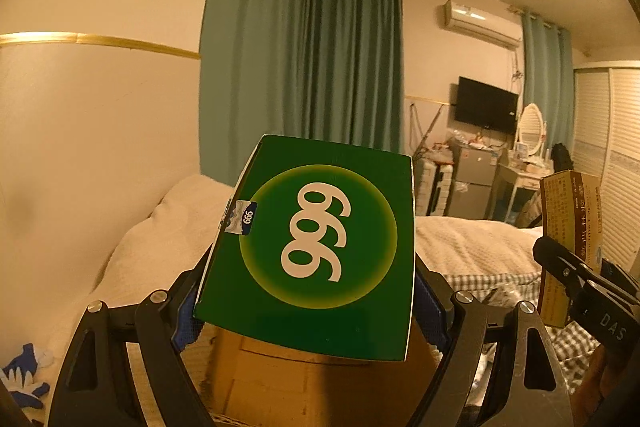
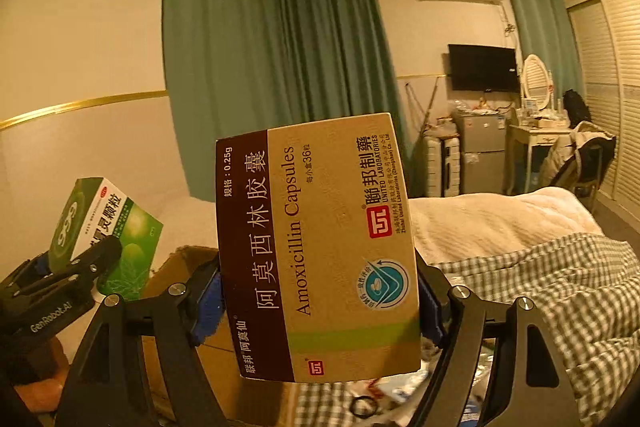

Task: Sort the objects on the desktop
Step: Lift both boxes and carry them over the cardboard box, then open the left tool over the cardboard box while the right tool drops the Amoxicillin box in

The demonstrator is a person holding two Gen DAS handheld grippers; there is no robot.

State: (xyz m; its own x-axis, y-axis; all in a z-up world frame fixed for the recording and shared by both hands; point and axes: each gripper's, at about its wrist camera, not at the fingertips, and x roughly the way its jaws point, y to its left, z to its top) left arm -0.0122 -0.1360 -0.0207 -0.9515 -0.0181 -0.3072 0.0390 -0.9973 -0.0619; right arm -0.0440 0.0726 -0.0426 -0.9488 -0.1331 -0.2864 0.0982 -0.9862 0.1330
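Since both boxes are up in the air over the brown cardboard carton (image 1: 320, 383), looks like sorting mid-carry: left gripper (image 1: 312, 303) clamps the green "999" medicine box (image 1: 320, 247), right gripper (image 2: 320, 303) pinches the tan amoxicillin capsule box (image 2: 332, 251). Boxes sit apart, plenty of room above the bed (image 2: 500, 223).

I have my left gripper (image 1: 308, 291) raised and pointing out level into the room, its blue-padded fingers (image 1: 188, 311) clamped on a green box (image 1: 320, 247), while my right gripper (image 2: 320, 303) is raised just beside it at similar height, pinching a tan box (image 2: 328, 247) likewise.
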